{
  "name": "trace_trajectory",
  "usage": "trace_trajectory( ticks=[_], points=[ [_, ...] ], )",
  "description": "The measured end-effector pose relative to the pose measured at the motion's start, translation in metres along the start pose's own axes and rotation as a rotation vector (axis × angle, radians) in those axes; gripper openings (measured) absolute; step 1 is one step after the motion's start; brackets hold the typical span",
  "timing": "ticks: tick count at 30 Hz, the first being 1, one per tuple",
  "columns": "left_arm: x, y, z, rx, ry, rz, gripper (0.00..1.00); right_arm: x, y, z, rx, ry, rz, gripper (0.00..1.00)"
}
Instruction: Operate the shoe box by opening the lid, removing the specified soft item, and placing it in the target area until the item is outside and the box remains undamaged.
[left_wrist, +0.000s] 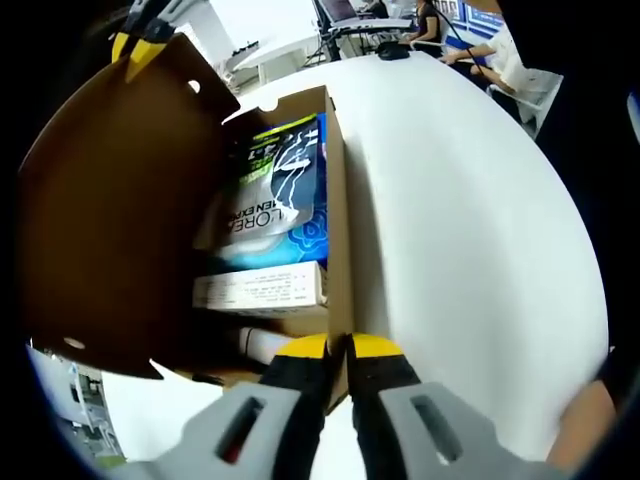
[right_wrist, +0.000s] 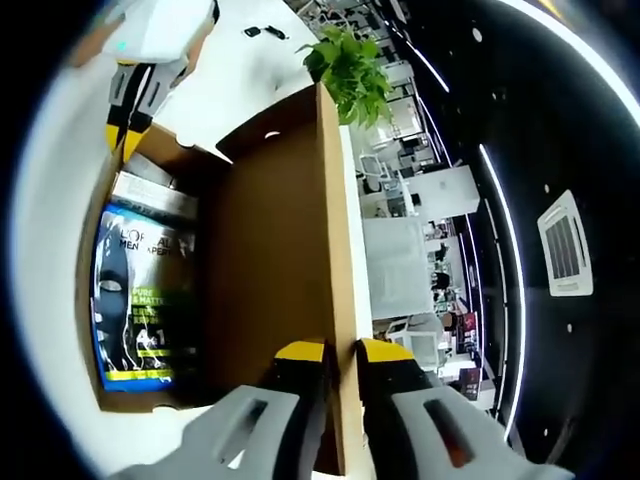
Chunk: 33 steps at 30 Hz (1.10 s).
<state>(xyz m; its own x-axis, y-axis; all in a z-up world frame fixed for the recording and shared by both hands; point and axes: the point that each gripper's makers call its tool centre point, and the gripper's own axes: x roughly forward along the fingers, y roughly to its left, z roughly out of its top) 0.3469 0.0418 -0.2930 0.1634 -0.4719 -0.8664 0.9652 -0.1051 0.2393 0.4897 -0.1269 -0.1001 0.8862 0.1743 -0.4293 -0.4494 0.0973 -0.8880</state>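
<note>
- My left gripper is clamped on the box side wall at the near end, pads pinching the cardboard edge. That's my anchor.
- My right gripper is clamped on the lid edge, holding it swung up and open. It also shows at the lid's far corner in the left gripper view.
- The left gripper shows in the right gripper view at the box's far end.
- The pack, a blue-and-black soft sachet, lies flat inside the box, partly on a white carton. Not out yet.
- Key geometry: the pack's long axis runs along the box's length. From the left gripper it sits ahead and just left of the pinched wall. From the right gripper it's left of the lid, down in the box.
- Judgement: left is nearer to the pack, but both grippers are busy. One has to let go; if right releases, the lid may drop shut.
- Table right of the box is the likely drop area.
</note>
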Motion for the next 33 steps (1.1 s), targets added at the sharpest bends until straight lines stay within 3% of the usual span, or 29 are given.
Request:
trace_trajectory(
  ticks=[19,33],
  points=[
    [0.001,0.002,0.0,0.0,-0.009,-0.007,0.06,0.016,-0.009,-0.005,-0.041,0.037,-0.006,0.06],
    [0.005,0.002,-0.001,0.0,-0.004,-0.02,0.06,0.034,-0.015,-0.008,-0.045,0.048,0.075,0.05]
  ],
)
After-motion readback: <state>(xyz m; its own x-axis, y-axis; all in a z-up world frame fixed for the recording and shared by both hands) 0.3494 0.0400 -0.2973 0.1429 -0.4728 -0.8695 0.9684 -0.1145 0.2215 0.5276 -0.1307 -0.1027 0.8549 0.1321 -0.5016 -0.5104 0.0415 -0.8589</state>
